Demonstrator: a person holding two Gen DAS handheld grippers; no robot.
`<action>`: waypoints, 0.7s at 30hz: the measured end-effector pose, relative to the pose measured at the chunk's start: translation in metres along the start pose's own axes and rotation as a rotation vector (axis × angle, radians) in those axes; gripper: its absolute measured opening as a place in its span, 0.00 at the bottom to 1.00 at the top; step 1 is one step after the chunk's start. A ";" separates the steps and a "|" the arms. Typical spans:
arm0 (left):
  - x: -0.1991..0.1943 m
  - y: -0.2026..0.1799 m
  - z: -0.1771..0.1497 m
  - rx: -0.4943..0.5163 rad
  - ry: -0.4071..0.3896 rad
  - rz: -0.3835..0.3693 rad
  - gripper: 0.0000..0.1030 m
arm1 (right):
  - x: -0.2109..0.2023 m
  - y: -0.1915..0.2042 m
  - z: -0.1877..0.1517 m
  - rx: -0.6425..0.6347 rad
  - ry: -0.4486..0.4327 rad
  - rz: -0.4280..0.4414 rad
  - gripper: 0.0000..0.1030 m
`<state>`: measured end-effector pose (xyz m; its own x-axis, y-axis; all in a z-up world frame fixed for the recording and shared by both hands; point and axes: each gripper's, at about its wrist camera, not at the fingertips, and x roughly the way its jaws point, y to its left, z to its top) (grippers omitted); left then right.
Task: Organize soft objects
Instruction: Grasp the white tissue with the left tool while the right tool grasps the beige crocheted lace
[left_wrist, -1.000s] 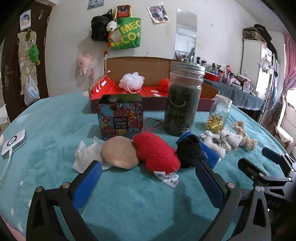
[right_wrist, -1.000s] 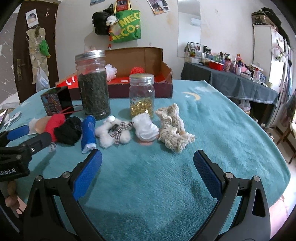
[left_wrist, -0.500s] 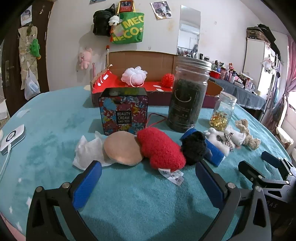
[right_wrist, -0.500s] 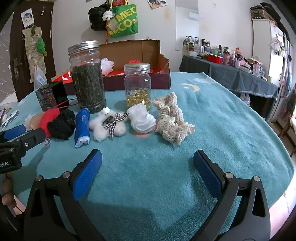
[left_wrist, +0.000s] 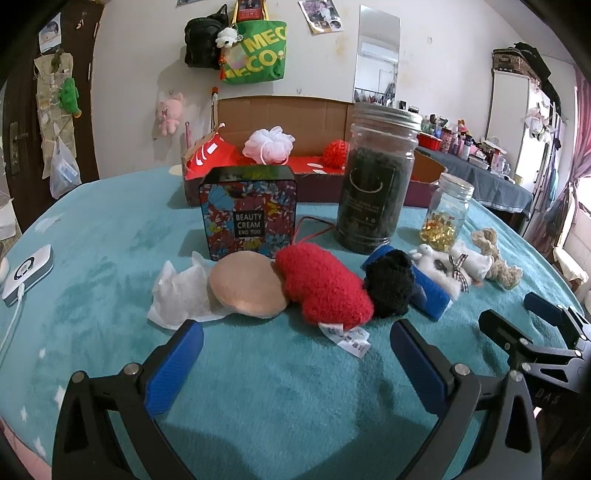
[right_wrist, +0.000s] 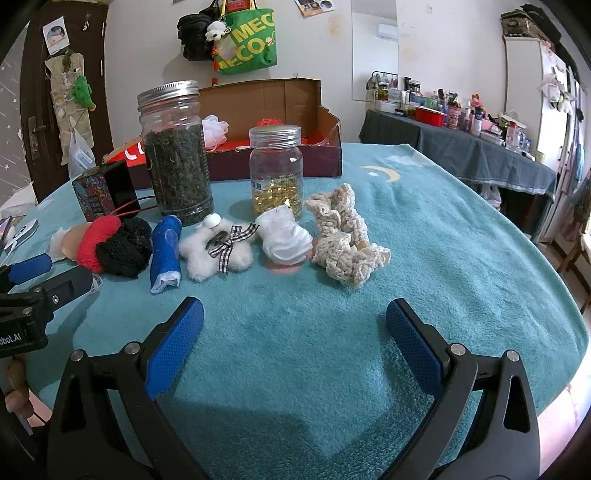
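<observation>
A row of soft things lies on the teal tablecloth: a white tissue (left_wrist: 177, 295), a beige pad (left_wrist: 245, 288), a red knit heart (left_wrist: 325, 284), a black knit ball (left_wrist: 389, 284), a blue roll (right_wrist: 165, 253), a white fluffy toy with a checked bow (right_wrist: 218, 251), a white cloth bundle (right_wrist: 286, 242) and a cream crochet piece (right_wrist: 343, 232). My left gripper (left_wrist: 295, 365) is open and empty, just short of the red heart. My right gripper (right_wrist: 295, 345) is open and empty, in front of the white bundle.
Behind the row stand a floral tin (left_wrist: 247, 212), a tall jar of dark leaves (left_wrist: 376, 181) and a small jar of yellow capsules (right_wrist: 277, 175). An open cardboard box (left_wrist: 295, 110) at the back holds a white mesh puff (left_wrist: 267, 146) and a red ball (left_wrist: 336, 149).
Both grippers have moved a little closer to the row of soft things; both stay open and empty. Nothing on the table has moved.
</observation>
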<state>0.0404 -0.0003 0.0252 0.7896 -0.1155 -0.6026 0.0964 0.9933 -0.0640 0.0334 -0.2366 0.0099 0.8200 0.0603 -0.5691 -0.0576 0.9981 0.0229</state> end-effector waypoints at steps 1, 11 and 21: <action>-0.001 0.001 0.000 -0.002 -0.001 0.000 1.00 | 0.000 0.000 0.000 0.001 0.001 0.002 0.98; -0.005 0.034 0.026 -0.013 -0.004 0.016 1.00 | -0.009 -0.012 0.026 0.001 -0.027 0.006 0.98; 0.014 0.054 0.046 0.085 0.074 -0.025 1.00 | 0.015 -0.039 0.051 0.013 0.066 0.025 0.98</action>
<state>0.0839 0.0514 0.0498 0.7397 -0.1361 -0.6591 0.1692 0.9855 -0.0136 0.0772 -0.2741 0.0425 0.7789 0.0849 -0.6214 -0.0699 0.9964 0.0485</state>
